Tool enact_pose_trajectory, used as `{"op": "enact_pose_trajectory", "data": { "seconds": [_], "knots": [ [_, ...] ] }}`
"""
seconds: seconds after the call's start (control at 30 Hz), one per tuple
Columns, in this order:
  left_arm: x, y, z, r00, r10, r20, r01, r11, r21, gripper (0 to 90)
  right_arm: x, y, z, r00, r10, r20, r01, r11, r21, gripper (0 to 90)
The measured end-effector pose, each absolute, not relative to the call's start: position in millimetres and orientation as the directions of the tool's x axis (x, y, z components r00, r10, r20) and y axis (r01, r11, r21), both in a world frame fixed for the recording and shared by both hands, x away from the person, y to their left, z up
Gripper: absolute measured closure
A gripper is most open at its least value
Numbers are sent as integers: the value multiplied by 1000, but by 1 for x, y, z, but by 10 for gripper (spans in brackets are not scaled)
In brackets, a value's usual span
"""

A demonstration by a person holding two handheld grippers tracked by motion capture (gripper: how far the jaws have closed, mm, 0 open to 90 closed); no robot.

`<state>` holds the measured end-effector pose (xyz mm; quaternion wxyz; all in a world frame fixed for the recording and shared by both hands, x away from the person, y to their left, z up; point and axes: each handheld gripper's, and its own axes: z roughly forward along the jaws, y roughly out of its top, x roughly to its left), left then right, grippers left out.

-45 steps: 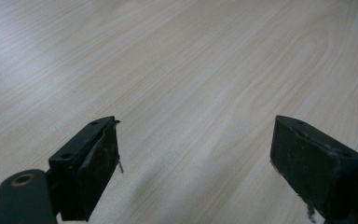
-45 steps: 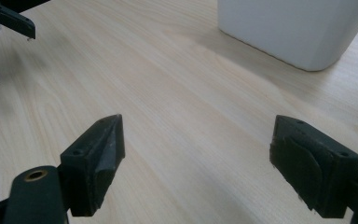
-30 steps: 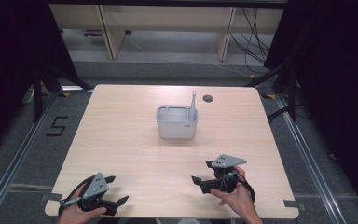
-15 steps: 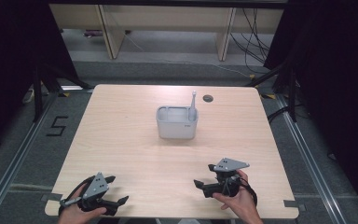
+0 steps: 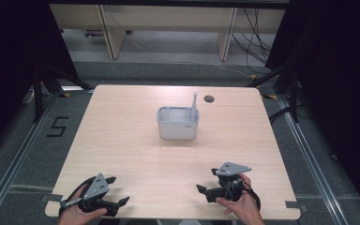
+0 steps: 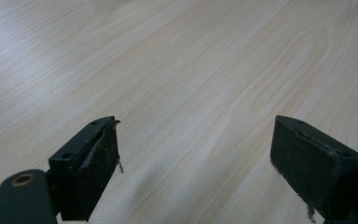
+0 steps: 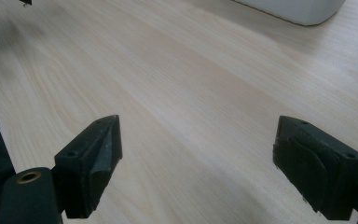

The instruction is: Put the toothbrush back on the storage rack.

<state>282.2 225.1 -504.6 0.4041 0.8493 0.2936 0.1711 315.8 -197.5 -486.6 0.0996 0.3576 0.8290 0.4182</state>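
Black hand-held gripper (image 5: 207,180), pale woodgrain table (image 5: 122,140)

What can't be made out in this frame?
- Grey container: its inside, hidden by its own front wall in the high view; cut off by the top edge in the right gripper view.
- Upright stick: too small to identify.
- Small print on the container: too small to read.
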Motion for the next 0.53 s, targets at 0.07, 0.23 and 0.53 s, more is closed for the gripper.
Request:
{"op": "enact_pose_trajectory", "data": {
  "seconds": [0.07,0.23,0.53],
  "knots": [
    [282,225,-505,764,642,59,360,-501,787,147,316,-198,-487,-728,675,122,500,400,769,164],
    [283,226,-504,766,639,66,355,-507,785,147,316,-197,-488,-739,662,124,494,408,768,164],
    [283,226,-504,765,641,66,355,-506,786,147,315,-198,-488,-731,672,116,499,411,763,163]
  ]
}}
